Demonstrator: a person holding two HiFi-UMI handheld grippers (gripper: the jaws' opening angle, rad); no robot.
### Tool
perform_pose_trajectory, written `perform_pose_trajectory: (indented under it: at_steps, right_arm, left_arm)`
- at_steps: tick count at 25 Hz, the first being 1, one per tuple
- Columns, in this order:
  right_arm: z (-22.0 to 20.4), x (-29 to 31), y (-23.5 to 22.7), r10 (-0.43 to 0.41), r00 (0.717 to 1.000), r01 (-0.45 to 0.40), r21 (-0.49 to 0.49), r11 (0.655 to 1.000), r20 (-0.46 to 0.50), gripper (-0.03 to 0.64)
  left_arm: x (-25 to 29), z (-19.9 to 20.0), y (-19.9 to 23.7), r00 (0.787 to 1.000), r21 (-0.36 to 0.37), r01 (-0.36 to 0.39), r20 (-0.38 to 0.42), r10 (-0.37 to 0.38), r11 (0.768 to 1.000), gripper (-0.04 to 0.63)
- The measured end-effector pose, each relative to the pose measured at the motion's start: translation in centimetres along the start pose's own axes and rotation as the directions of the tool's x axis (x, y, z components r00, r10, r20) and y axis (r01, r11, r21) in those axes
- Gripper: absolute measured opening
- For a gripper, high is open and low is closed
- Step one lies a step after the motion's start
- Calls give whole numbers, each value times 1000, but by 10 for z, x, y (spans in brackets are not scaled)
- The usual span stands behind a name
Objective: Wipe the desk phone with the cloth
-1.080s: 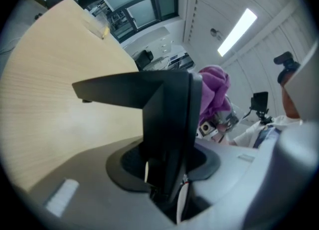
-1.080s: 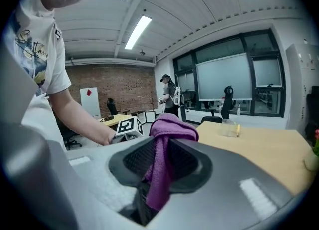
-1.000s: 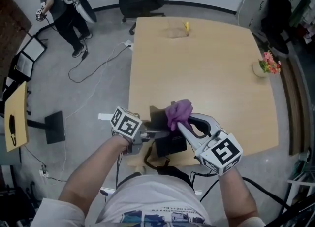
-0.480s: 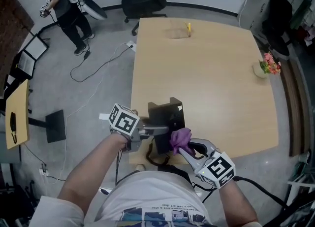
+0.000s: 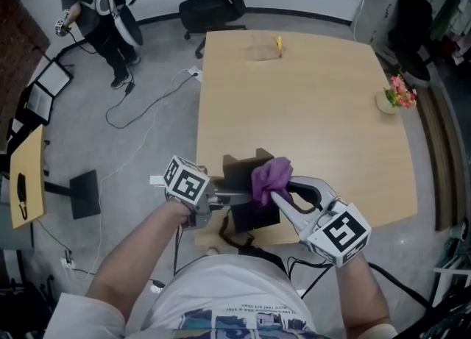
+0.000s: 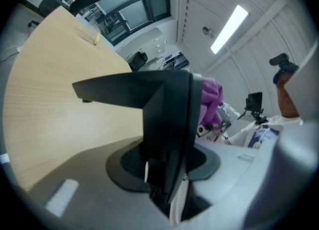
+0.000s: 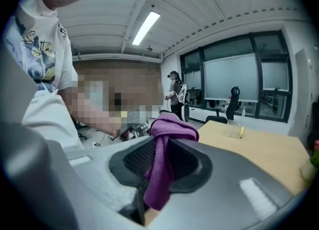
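Note:
The black desk phone (image 5: 244,176) sits at the near left edge of the wooden table (image 5: 316,109). My left gripper (image 5: 234,198) is shut on its left side; in the left gripper view the phone's dark body (image 6: 164,109) fills the gap between the jaws. My right gripper (image 5: 275,195) is shut on a purple cloth (image 5: 269,177), which rests against the phone's upper right part. From the right gripper view the cloth (image 7: 163,149) hangs bunched between the jaws of the right gripper (image 7: 158,171). The same cloth (image 6: 211,98) shows behind the phone in the left gripper view.
A small clear container (image 5: 268,45) stands at the table's far edge and a flower pot (image 5: 396,98) at its right edge. A black cord (image 5: 232,240) hangs below the phone. On the floor are an office chair (image 5: 212,5), cables (image 5: 140,106) and a standing person (image 5: 96,6).
The right gripper drew the cloth down toward the near edge of the phone, then moved it back up and away over the phone. The left gripper has kept its hold.

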State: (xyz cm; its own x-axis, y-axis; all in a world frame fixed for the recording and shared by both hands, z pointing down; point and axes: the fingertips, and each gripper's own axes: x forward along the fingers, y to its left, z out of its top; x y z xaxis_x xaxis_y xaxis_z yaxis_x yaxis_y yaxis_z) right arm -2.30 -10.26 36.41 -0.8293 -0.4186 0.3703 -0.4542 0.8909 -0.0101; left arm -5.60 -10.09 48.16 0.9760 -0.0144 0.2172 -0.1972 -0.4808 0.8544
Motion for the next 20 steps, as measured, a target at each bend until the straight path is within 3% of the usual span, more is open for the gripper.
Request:
perform_pose_trajectory:
  at_steps: [5,20]
  right_arm:
    - [4,14,-19,-35,999,35,-5,999,-8,91]
    - [-107,-20,45,61,975,-32,132,991,-216,91]
  left_arm:
    - [-1,-2,-5,1000,9,14,-9,-14,1000,178]
    - [-10,0,-6,999,13,29,24,-29,1000,178]
